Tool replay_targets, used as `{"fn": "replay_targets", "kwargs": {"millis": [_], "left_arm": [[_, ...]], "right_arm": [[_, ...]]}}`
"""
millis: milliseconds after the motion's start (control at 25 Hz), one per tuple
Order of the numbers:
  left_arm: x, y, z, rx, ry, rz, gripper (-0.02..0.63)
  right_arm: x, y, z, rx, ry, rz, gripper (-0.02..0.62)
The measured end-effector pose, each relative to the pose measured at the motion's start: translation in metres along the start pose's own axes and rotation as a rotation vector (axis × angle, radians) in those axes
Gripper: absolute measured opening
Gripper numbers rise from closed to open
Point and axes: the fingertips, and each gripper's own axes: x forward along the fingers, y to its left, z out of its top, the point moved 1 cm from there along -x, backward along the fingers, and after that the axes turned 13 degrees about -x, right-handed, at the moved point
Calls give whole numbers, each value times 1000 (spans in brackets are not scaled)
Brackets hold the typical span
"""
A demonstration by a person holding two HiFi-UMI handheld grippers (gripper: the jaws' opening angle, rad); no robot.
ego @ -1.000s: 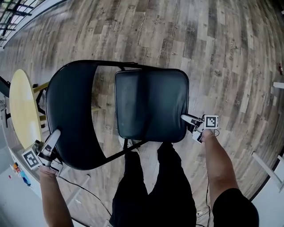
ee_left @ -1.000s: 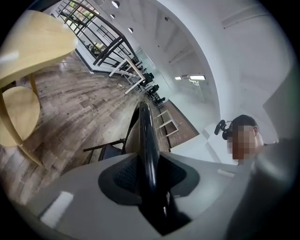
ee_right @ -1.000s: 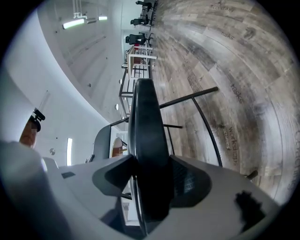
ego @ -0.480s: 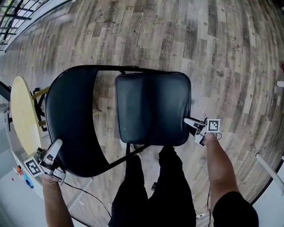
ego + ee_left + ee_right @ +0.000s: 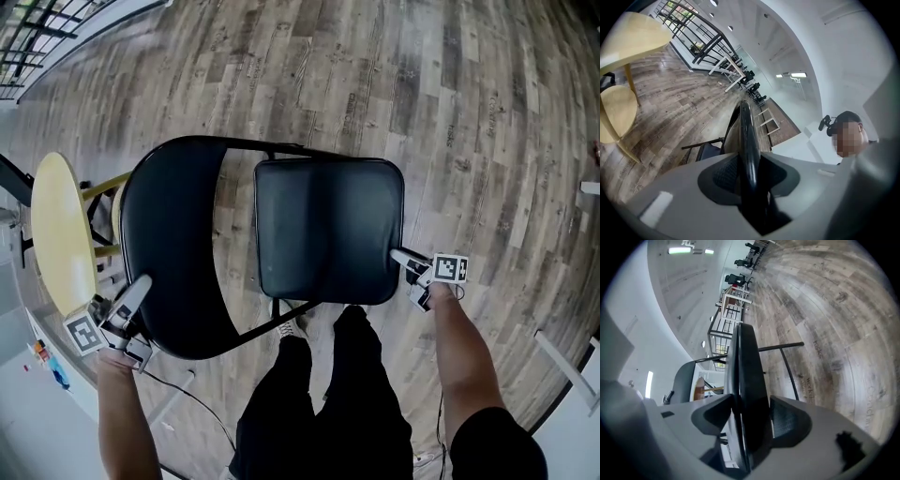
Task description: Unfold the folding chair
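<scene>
1. Wooden floor [image 5: 450,94]: carries the chair. The planks look smooth, so the chair's feet would probably slide under a slanting push.
2. Folding chair [image 5: 246,150]: stands on the floor directly in front of the person's legs [image 5: 319,412]. Judged stiff and moderately heavy, a metal tube frame with two padded panels. It should give only at its hinges, so hold is best taken at the panel edges, well away from the pivots.
3. Backrest [image 5: 169,253]: the panel on the person's left. Its glossy dark rim looks hard and rather slippery, so it calls for a firm pinch.
4. Seat [image 5: 328,230]: the panel on the person's right, lying close to level, so the chair appears nearly unfolded. The smooth covering probably yields a little under pressure, and the near edge is the natural place to take hold.
5. Round pale table [image 5: 56,234]: near the backrest on the person's left, apart from it.
6. Left gripper [image 5: 141,284]: its fingers [image 5: 723,174] are clamped on the backrest's rim [image 5: 746,140].
7. Right gripper [image 5: 398,255]: its fingers [image 5: 790,420] have just been opening and stand wide. The seat's edge [image 5: 747,380] lies between them, with a gap on one side.
</scene>
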Motion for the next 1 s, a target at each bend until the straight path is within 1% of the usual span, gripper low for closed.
{"fn": "replay_targets", "kwargs": {"millis": [80,200,280,360,400,480,560,600,680,720,840,920,960,1000], "left_arm": [[3,1,0,-23,3,-1,128],[7,-4,-2,-64,-11,5,157],[8,-5,-5,-50,-18,23,150],[5,-6,-5,-10,-19,41,152],[5,-9,-2,10,-26,34,157],[8,-13,3,10,-77,7,163],[-2,-9,3,-9,-142,25,166],[-11,-7,5,-10,-177,41,170],[-35,-7,13,-22,-267,58,173],[-49,-10,16,-39,-319,54,173],[-92,-26,15,-101,-452,-10,172],[-120,-41,9,-101,-495,-53,167],[-134,-48,1,-89,-498,-61,160],[-145,-52,-9,-75,-489,-52,141]], "right_arm": [[-8,2,5,-30,16,-72,252],[-26,5,7,-46,35,-162,252],[-45,10,10,-40,18,-197,252],[-62,22,6,-18,-4,-213,252],[-69,27,2,-6,-4,-223,251],[-81,37,-4,-5,37,-257,250],[-91,53,-20,-29,102,-277,250],[-93,64,-30,-35,115,-277,250],[-94,87,-48,-25,97,-266,250],[-96,99,-56,-16,82,-263,250],[-105,135,-74,-17,49,-269,250],[-107,164,-81,-26,23,-261,250],[-108,179,-82,-30,5,-253,249],[-109,196,-82,-37,-16,-243,249]]}}
